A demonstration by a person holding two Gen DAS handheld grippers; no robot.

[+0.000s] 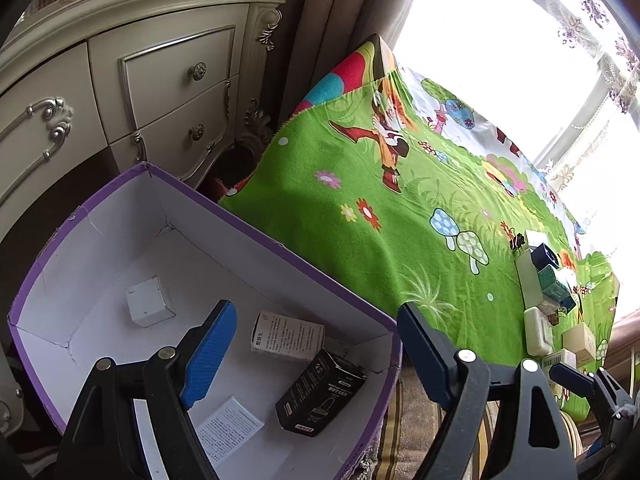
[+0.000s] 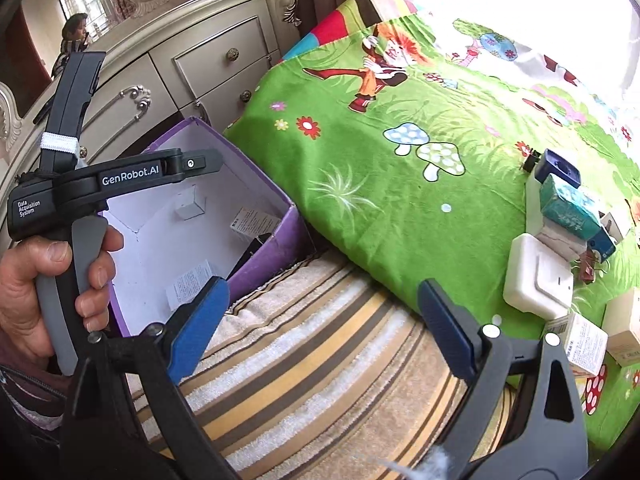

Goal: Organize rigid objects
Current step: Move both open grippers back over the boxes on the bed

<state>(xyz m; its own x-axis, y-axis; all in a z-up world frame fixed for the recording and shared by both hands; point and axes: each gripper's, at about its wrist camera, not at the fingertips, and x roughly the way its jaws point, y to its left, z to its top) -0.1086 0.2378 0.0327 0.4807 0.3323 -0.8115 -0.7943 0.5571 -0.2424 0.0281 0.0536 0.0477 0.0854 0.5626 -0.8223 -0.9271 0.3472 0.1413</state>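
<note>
Purple box (image 1: 280,248) holds black carton (image 1: 320,394) and white cartons.

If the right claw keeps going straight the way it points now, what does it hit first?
Probably the striped towel between the fingers, short of the green blanket. The right claw is open and empty; depth is uncertain.

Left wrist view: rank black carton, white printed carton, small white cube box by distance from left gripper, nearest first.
From the left gripper, all inside the purple box:
1. Black carton, near right corner.
2. White printed carton, just behind it.
3. Small white cube box, far left.
</note>
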